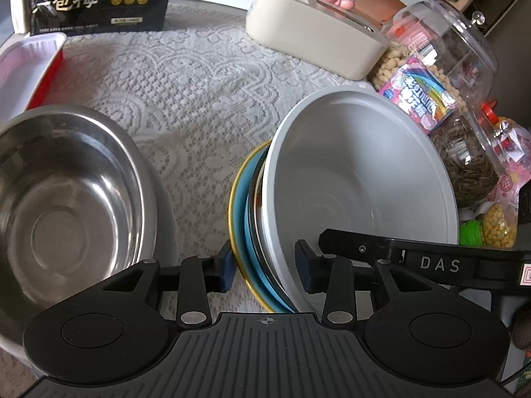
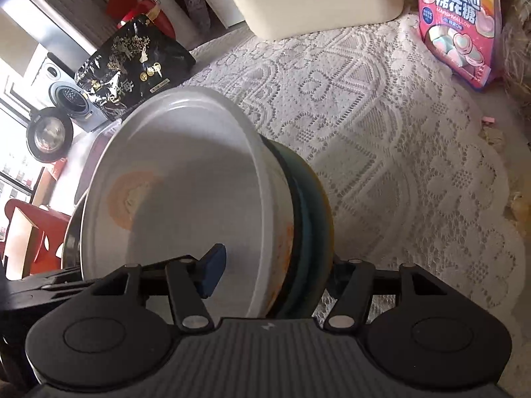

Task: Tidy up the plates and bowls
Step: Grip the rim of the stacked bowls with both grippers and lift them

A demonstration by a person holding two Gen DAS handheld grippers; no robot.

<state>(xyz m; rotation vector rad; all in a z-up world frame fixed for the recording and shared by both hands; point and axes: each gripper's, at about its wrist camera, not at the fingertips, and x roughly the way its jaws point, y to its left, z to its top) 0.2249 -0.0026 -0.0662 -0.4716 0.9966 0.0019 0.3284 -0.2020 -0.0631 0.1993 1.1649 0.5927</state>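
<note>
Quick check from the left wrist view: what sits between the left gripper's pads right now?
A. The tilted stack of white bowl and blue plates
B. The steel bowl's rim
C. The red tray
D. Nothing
A: the left gripper straddles the rim of the tilted stack, white bowl plus blue plates, while the steel bowl sits apart to its left.

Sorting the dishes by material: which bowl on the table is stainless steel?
The steel bowl standing alone at the left, shiny and reflective inside. The white bowl is matte and sits tilted on the stacked plates.
</note>
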